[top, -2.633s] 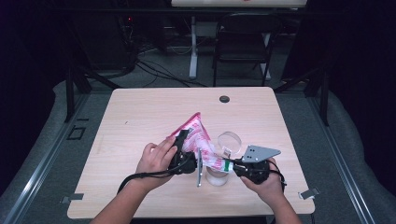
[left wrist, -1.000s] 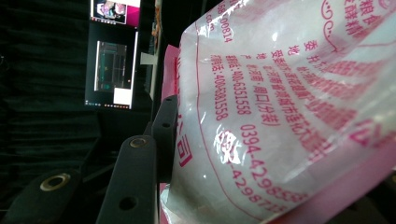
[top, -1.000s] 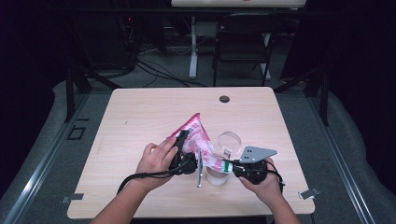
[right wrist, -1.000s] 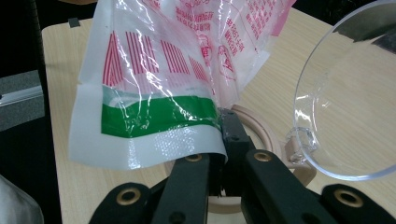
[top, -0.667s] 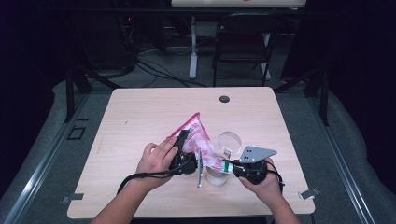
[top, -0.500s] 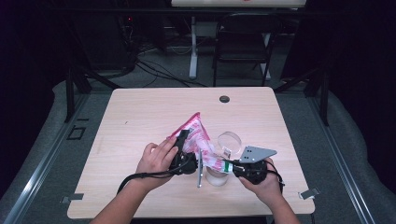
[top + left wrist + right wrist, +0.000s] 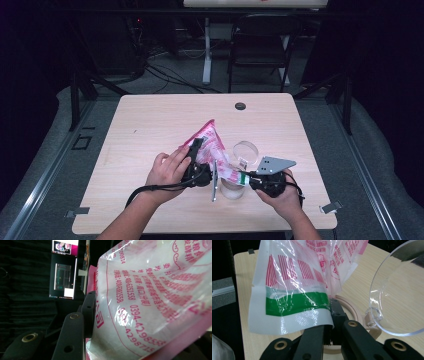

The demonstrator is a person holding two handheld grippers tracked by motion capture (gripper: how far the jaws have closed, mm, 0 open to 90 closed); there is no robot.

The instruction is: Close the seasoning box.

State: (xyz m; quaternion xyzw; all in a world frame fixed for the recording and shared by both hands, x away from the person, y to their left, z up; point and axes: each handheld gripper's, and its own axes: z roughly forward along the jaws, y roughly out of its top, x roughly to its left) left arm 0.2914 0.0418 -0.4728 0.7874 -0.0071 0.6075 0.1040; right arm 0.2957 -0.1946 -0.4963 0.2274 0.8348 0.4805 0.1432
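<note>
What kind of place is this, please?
Probably a lab or recording studio, not a home: a bare wooden table ringed by black curtains, loose cables on the floor, and a lit monitor.

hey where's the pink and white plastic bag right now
In the high view the pink and white plastic bag hangs over the near middle of the table, held between the left gripper and right gripper, beside the clear jar.

Pink bag (image 7: 155, 302) — "0394-429855", "400-6331558"
</note>
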